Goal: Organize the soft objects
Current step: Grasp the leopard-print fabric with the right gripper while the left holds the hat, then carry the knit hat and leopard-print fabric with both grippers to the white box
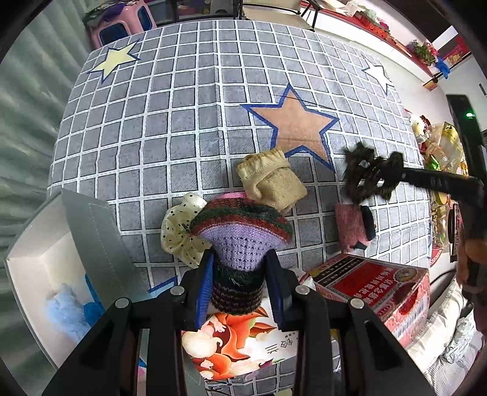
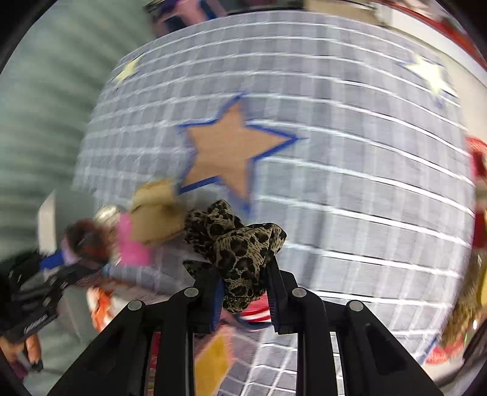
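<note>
My left gripper (image 1: 240,259) is shut on a knitted purple, red and green piece (image 1: 242,240) and holds it above a flowered box (image 1: 243,341). My right gripper (image 2: 245,274) is shut on a leopard-print scrunchie (image 2: 240,246), which also shows in the left wrist view (image 1: 371,176), lifted above the cloth. On the checked tablecloth (image 1: 182,121) lie a tan folded sock (image 1: 271,179), a cream dotted scrunchie (image 1: 179,231) and a pink knitted piece (image 1: 353,228). The right wrist view is blurred by motion.
An open white box (image 1: 39,274) with a blue fluffy item (image 1: 65,307) stands at the left. A red printed box (image 1: 374,289) stands at the right front. Snack packets (image 1: 441,146) lie at the table's right edge. A pink stool (image 1: 121,24) stands behind the table.
</note>
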Available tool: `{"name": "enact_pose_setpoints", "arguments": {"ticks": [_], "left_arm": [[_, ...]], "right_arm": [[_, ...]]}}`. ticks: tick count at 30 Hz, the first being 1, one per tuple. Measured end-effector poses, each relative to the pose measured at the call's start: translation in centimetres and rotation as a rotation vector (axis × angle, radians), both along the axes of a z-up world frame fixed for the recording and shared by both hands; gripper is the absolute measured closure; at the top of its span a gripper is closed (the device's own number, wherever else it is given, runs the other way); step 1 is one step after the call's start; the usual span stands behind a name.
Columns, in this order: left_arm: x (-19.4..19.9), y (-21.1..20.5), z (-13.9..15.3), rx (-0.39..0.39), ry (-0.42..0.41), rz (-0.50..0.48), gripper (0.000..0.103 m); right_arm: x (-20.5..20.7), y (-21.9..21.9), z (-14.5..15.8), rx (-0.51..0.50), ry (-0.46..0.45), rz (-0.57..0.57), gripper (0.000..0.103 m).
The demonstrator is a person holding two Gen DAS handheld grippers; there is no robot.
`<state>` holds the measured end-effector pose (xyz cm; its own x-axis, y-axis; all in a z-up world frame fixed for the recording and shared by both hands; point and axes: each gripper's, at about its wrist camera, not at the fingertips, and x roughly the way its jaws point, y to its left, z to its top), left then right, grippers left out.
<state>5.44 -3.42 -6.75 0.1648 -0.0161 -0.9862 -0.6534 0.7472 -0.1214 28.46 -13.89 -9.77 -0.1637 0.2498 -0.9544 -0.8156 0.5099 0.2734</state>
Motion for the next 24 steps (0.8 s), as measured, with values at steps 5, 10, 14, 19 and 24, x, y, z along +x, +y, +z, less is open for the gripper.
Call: {"name": "enact_pose_setpoints", "arguments": {"ticks": [5, 10, 14, 19, 24], "left_arm": [[-0.5, 0.0, 0.2, -0.009, -0.008, 0.016, 0.067], [-0.3, -0.3, 0.4, -0.006, -0.008, 0.023, 0.067], [0.1, -0.5, 0.6, 0.001, -0.003, 0.017, 0.067], [0.3, -0.6, 0.5, 0.007, 0.008, 0.011, 0.067], [0.4, -0.7, 0.4, 0.007, 0.012, 0.005, 0.067]], "right_arm": [[7.1, -4.1, -2.6, -0.091, 0.040, -0.267, 0.065], [8.9, -4.9, -3.4, -0.105, 0.016, -0.294, 0.011], [7.7, -1.5, -5.3, -0.165, -0.050, -0.202, 0.011], [7.1, 0.6, -8.1, -0.229, -0.086, -0.158, 0.000], [6.4, 1.5, -8.5, -0.231, -0.122, -0.167, 0.000]]}}
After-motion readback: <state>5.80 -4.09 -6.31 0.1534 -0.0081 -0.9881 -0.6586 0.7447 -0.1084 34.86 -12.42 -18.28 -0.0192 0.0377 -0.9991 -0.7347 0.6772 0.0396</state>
